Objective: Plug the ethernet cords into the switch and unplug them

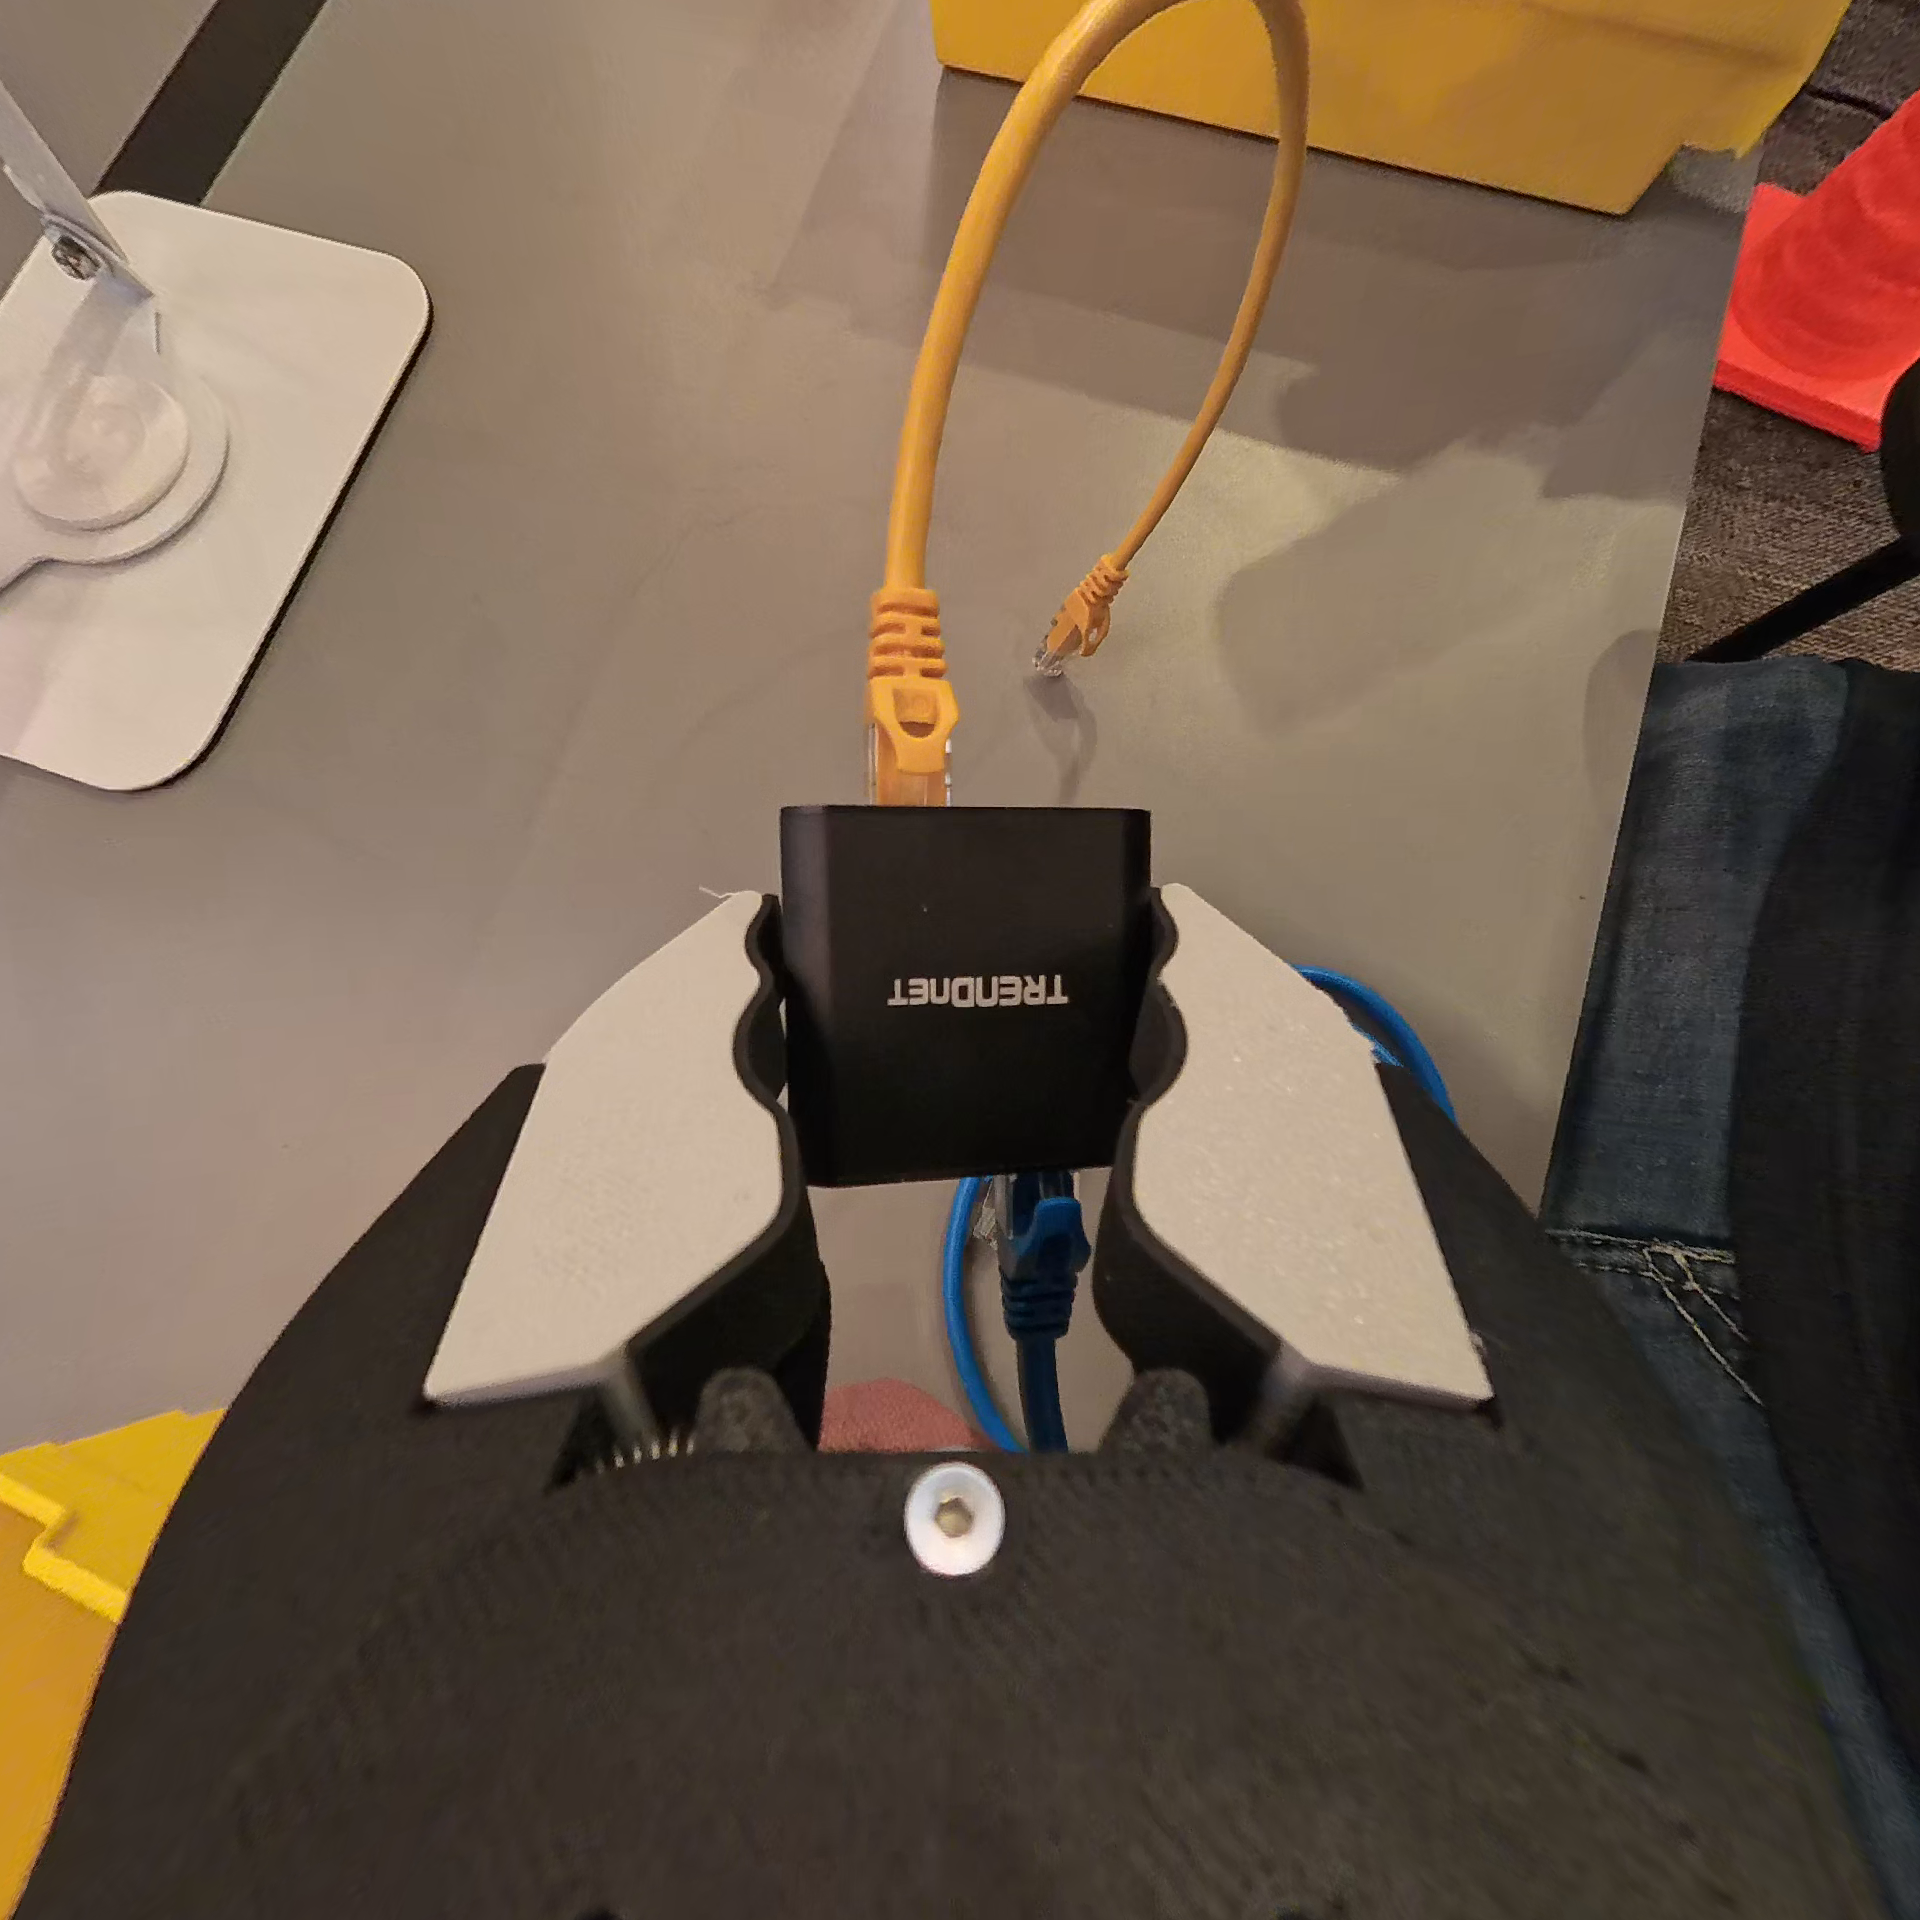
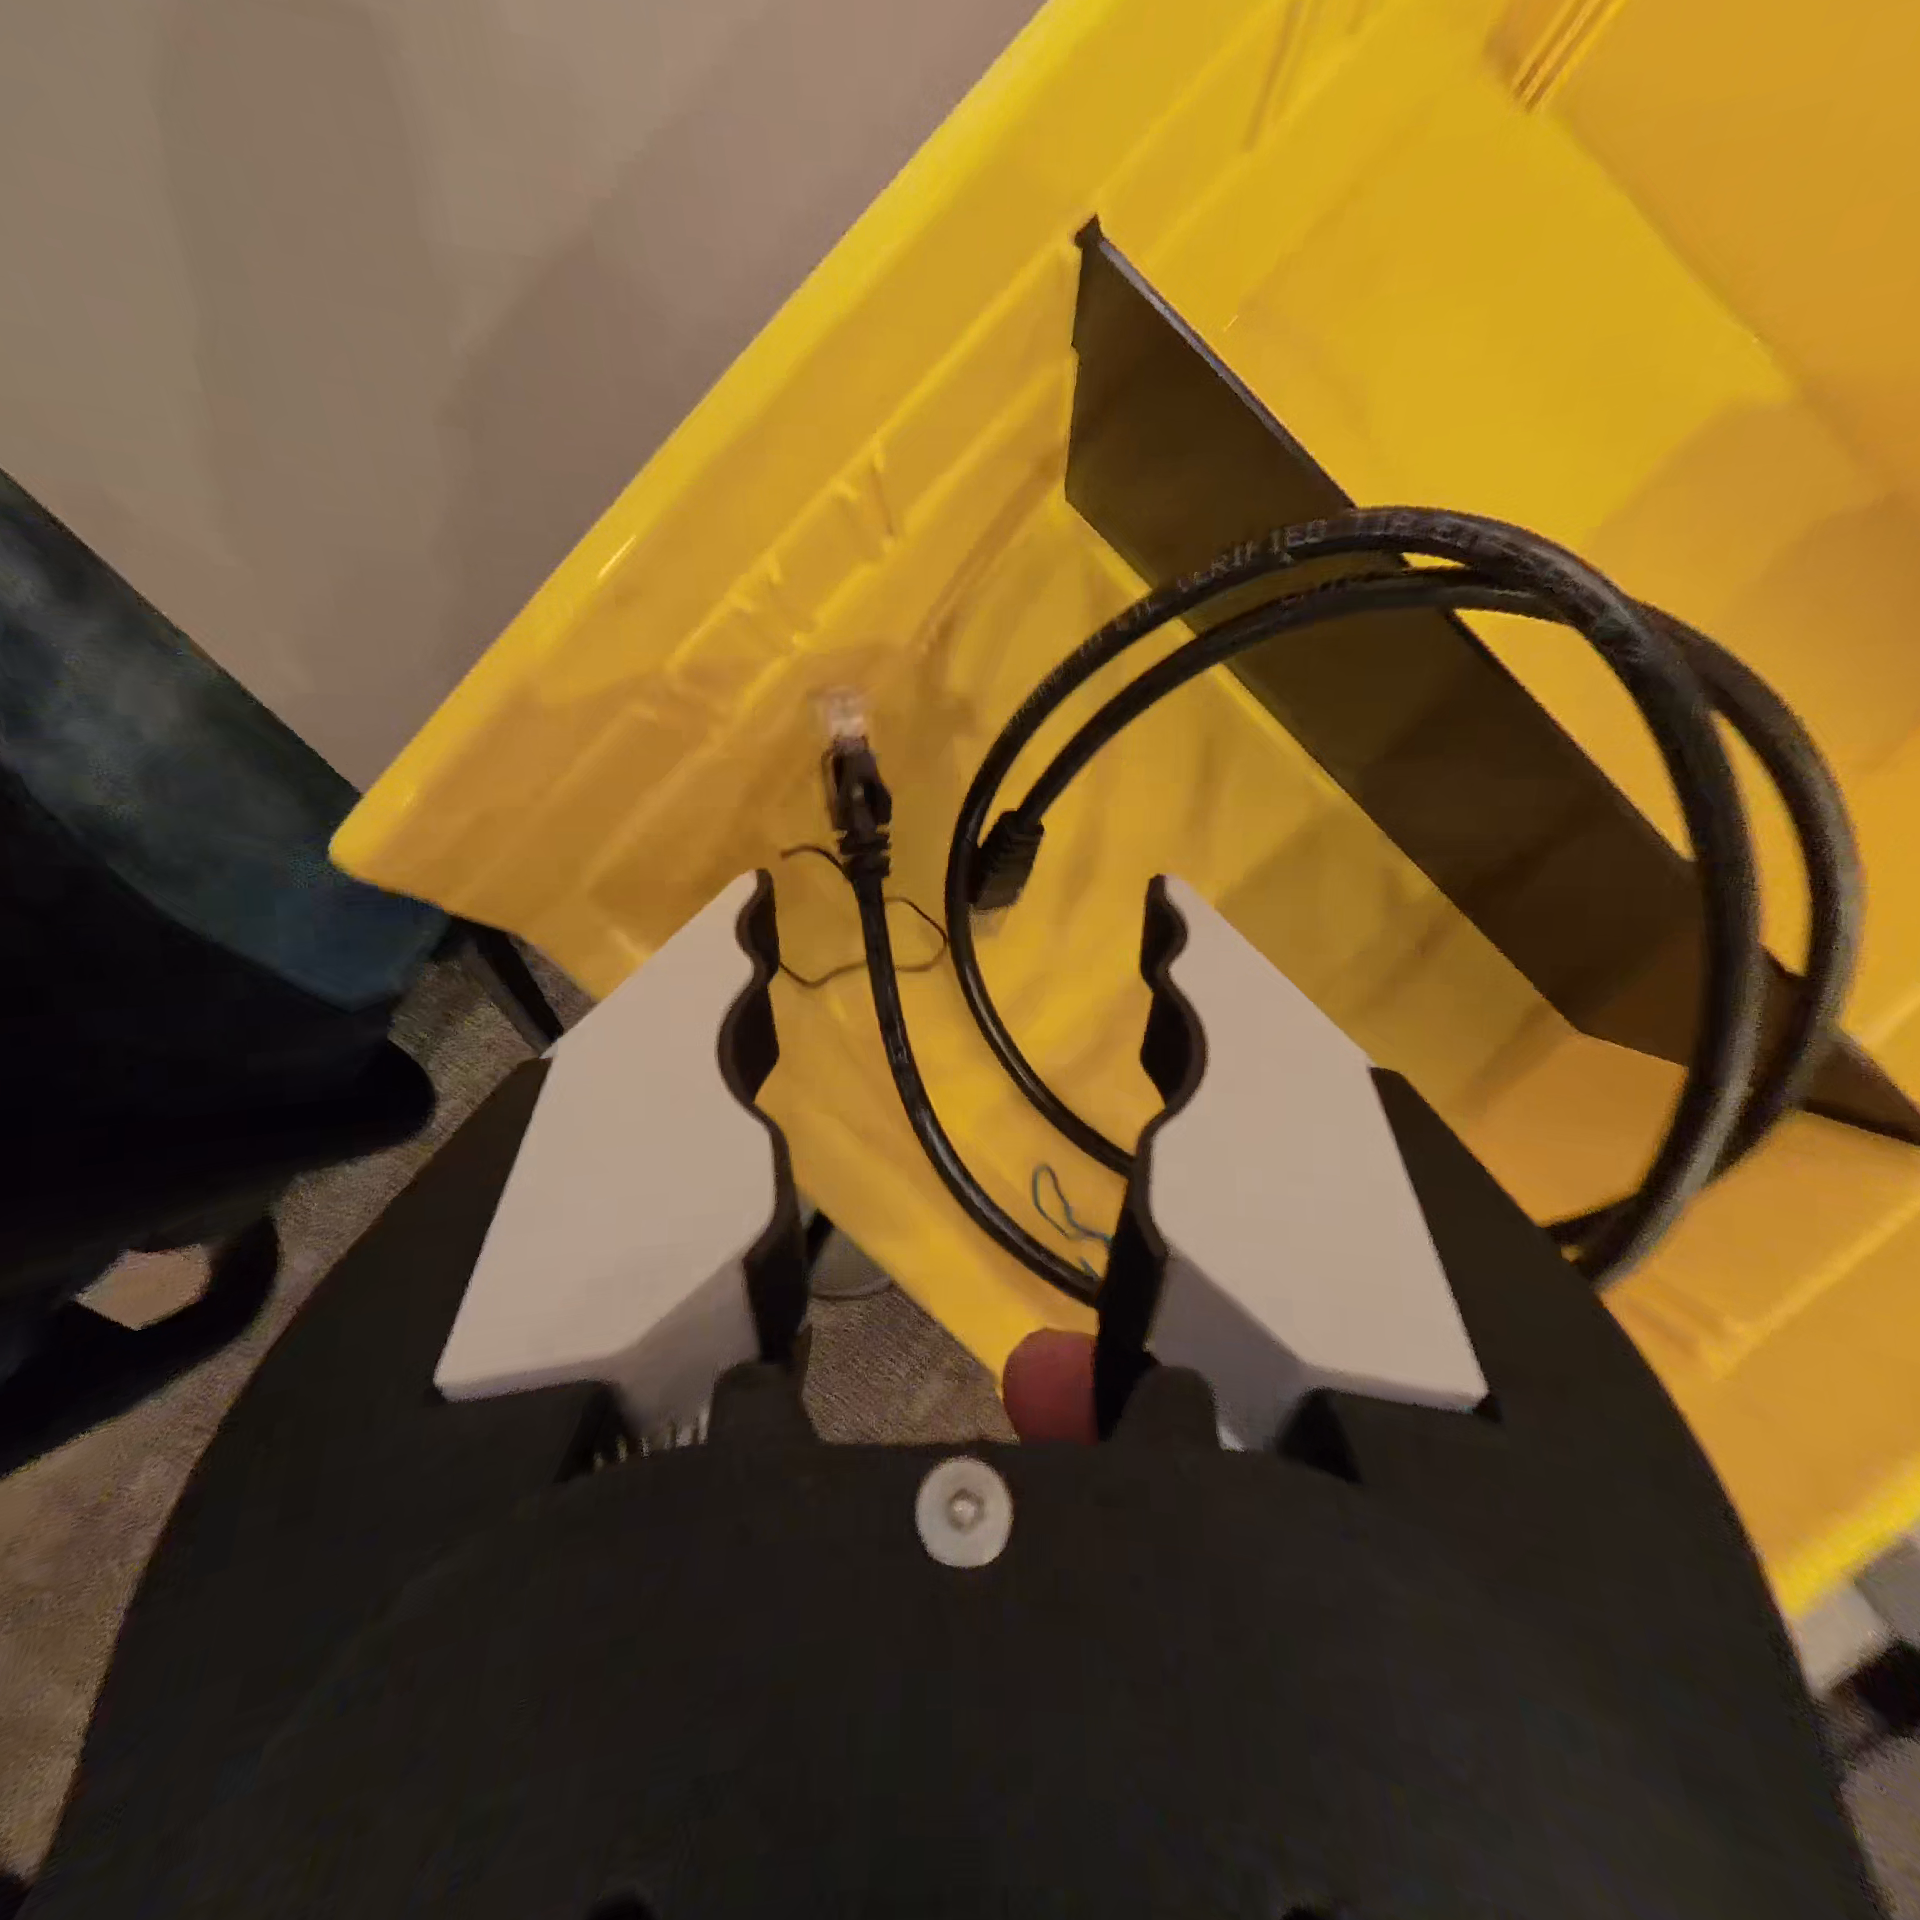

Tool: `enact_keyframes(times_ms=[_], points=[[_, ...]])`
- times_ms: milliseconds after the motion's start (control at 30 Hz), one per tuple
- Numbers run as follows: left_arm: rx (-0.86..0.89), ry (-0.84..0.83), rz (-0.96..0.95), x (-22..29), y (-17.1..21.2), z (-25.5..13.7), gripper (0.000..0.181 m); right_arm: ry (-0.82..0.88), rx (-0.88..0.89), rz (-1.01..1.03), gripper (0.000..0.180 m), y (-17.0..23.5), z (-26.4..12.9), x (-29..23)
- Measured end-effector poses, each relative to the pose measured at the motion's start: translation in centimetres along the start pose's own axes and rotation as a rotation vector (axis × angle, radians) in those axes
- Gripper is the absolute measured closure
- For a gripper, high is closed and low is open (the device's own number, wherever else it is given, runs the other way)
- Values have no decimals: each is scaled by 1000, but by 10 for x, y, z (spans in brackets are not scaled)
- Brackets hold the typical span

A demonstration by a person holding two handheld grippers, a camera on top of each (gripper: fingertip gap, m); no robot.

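My left gripper (image 1: 961, 912) is shut on the black switch (image 1: 966, 1049) and holds it by its two sides over the grey table (image 1: 582, 644). A yellow ethernet cord (image 1: 935, 343) loops up from the switch's far side, where one plug (image 1: 910, 717) is seated. Its other plug (image 1: 1075, 623) hangs free just above the table. A blue cord (image 1: 1031, 1299) lies under the switch. My right gripper (image 2: 961, 894) is open over a yellow bin (image 2: 727, 644). A coiled black ethernet cord (image 2: 1621, 665) lies in the bin, and its plug (image 2: 854, 774) points out past my fingertips.
A white stand base (image 1: 177, 488) sits on the table at the left. A yellow bin (image 1: 1403, 94) stands at the far edge, an orange-red cone (image 1: 1829, 270) beyond it. A person's jeans (image 1: 1745, 1039) are at the right. A black divider (image 2: 1351, 665) crosses the bin. Tip to tip, the grippers are about 40 centimeters apart.
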State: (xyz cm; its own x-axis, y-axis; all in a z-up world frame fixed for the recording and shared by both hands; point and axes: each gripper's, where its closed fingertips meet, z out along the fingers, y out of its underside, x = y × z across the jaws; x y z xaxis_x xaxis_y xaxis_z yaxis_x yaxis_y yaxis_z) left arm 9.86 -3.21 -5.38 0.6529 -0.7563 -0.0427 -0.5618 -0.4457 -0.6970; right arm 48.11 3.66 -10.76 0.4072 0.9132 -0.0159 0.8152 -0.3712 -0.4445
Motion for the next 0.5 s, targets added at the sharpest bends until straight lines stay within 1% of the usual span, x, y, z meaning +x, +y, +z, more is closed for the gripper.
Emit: enact_keyframes(times_ms=[33, 133, 200, 233, 267, 300, 367, 433, 500], points=[[1, 0, -1, 0, -1, 0, 116, 32, 1, -27, 107, -1, -6, 3], [2, -2, -6, -1, -1, -1, 116, 114, 65, -78, 114, -17, -28, 10], [6, 4, -14, -1, -1, -2, 116, 261, 98, -157, 123, -32, -46, 20], [6, 7, -16, -1, -1, -2, 116, 319, 145, -221, 128, -48, -57, 17], [7, 12, -18, 0, -1, -2, 116, 345, 224, -298, 134, -71, -67, 4], [7, 18, -21, 0, -2, -3, 116, 347, 314, -378, 135, -96, -75, -16], [5, 33, -27, 2, -4, -3, 116, 358, 421, -543, 134, -144, -80, -59], [0, 43, -31, 4, -5, -3, 116, 367, 521, -733, 136, -189, -73, -104], [-9, 69, -38, 9, -6, -3, 116, 340, 612, -903, 140, -225, -59, -148]])
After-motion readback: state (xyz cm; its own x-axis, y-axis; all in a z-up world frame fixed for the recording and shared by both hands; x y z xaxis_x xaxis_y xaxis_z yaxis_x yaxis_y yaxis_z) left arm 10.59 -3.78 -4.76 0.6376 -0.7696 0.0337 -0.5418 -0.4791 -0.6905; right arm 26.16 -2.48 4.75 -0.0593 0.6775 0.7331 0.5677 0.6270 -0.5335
